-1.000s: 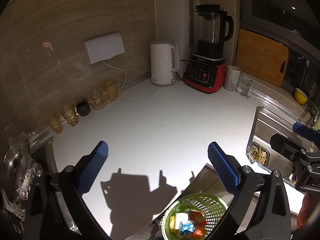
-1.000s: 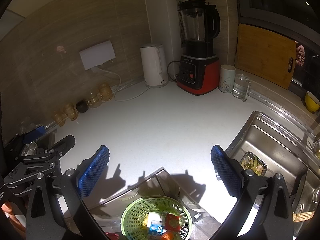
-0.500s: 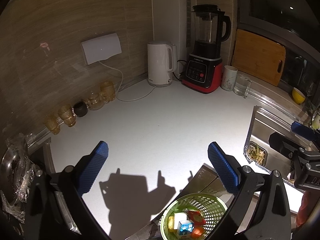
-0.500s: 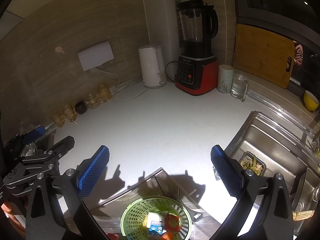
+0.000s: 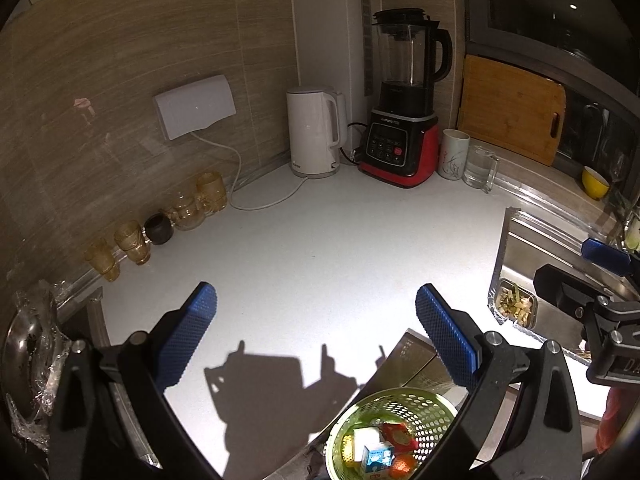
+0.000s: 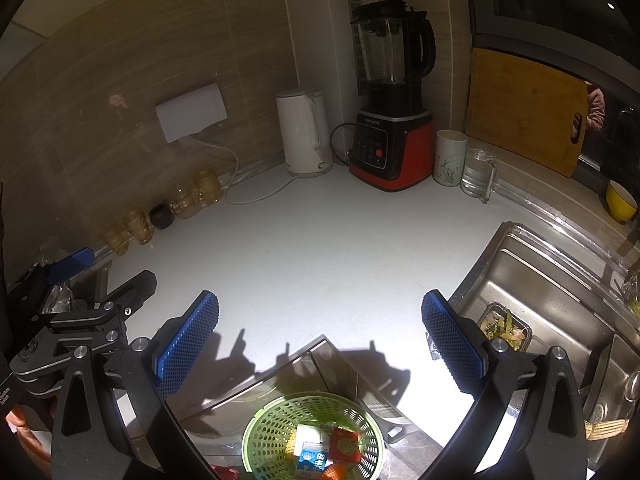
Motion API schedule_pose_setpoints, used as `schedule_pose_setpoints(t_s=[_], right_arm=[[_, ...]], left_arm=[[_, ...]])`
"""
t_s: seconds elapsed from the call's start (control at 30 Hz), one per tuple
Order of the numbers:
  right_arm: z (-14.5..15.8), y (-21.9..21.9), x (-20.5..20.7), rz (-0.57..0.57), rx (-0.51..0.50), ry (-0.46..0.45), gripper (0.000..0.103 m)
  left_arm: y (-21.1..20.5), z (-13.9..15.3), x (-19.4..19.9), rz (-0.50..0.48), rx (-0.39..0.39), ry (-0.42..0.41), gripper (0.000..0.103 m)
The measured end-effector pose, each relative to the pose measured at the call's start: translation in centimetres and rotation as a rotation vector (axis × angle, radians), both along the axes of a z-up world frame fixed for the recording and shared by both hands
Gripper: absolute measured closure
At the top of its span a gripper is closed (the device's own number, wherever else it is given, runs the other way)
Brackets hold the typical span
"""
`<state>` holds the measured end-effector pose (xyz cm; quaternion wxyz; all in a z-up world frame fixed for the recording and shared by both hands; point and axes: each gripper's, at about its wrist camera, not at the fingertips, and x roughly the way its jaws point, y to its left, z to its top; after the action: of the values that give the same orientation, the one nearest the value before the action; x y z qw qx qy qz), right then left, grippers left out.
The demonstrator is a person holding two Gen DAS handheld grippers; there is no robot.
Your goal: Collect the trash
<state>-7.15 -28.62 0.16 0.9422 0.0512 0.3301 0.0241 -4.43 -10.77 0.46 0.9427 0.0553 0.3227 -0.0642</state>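
Left tool (image 5: 316,336) released, right tool (image 6: 320,336) released, both above white surface (image 5: 320,248). Trash (image 6: 324,450) inside green basket (image 6: 260,436), below surface edge, beneath both tools.

blender (image 5: 400,112) brand print, too small to read

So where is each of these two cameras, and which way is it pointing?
Left wrist: on the left gripper, looking across the counter to the blender; the right gripper shows at right.
Right wrist: on the right gripper, same outlook; the left gripper shows at left.
Shared: kettle, sink, green basket.
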Motion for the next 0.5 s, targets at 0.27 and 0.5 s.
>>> schedule_pose_setpoints(t_s=[0.27,0.5], right_arm=[[0.12,-0.20,-0.13,-0.013,0.002,0.001,0.002],[0.17,-0.13,0.01,-0.016,0.000,0.005,0.002]], left_arm=[[-0.04,0.13,-0.01,-0.020,-0.012,-0.009,0.008],[0.13,0.07,0.23,-0.013,-0.035,0.002,0.008]])
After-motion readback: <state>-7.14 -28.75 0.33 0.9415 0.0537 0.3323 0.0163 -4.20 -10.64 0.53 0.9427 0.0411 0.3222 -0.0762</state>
